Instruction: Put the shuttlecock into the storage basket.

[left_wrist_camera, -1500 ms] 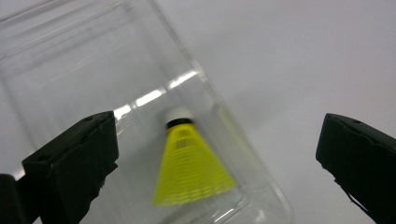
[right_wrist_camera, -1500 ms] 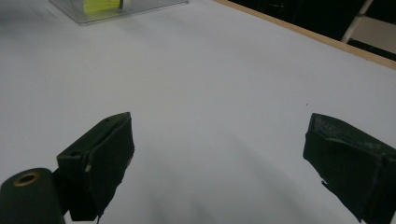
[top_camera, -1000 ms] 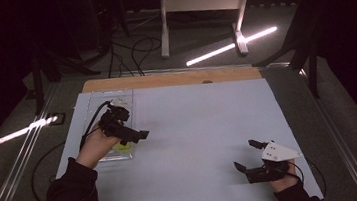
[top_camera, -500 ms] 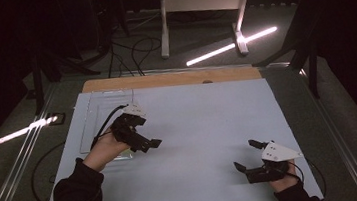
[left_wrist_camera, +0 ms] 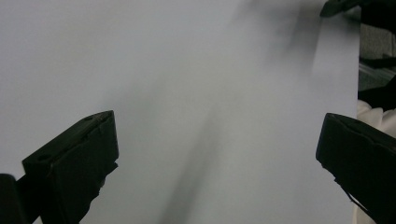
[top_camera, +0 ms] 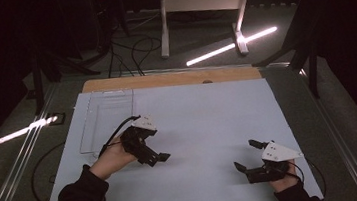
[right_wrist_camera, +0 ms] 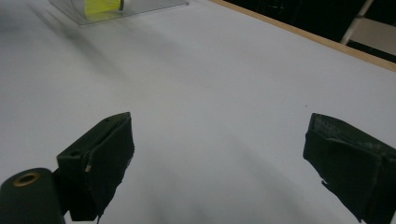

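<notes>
dark room, grey floor (top_camera: 7,163), white stand (top_camera: 202,7), lit strip (top_camera: 231,46), cables (top_camera: 130,47)

My work surface is a pale blue-white mat (top_camera: 204,128) laid over a table whose wooden far edge (top_camera: 174,78) stays exposed. On the mat's far-left area lies a clear plastic tray (top_camera: 105,119); my right gripper view shows a yellow item (right_wrist_camera: 103,5) inside it, too cut off to identify. Beyond the table, a white metal frame (top_camera: 204,7) stands on the dark floor beside a bright light strip (top_camera: 231,45), with black cables (top_camera: 133,47) to its left.
</notes>
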Tool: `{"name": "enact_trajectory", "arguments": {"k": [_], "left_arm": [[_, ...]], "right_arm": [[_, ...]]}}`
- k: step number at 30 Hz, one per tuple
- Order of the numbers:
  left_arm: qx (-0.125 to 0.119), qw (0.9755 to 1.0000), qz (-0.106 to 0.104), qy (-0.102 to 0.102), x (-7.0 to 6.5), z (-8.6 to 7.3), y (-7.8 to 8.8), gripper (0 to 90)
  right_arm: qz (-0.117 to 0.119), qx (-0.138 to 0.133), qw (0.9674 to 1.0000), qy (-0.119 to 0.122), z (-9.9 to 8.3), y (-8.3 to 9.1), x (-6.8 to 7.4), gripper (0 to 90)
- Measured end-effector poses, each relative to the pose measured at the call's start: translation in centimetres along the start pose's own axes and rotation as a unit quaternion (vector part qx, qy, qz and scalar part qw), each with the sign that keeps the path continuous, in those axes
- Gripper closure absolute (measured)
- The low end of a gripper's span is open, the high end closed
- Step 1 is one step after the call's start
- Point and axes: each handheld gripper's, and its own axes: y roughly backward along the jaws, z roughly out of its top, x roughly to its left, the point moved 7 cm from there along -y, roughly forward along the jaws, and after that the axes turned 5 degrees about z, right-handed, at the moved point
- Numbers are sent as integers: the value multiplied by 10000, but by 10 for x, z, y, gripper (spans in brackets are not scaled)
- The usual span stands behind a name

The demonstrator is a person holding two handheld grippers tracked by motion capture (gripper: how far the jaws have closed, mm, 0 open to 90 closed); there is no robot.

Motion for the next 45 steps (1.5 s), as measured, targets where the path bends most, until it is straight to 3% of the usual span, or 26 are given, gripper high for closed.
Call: {"name": "enact_trajectory", "arguments": {"k": [16,28,37,45], "left_arm": [[55,9998,83,146,-11,-44,-2,1],[-100,9986,185,483,-11,-78,7,1],[-261,9960,394,765,-9,-99,13,1],[-534,9899,750,1080,-5,-118,14,1]], "right_arm": [[-3,-18,10000,-9,1,0,1,86],[0,-6,10000,1,1,0,1,86],[9,14,10000,-11,0,-1,2,86],[10,24,10000,-3,0,-1,1,86]]}}
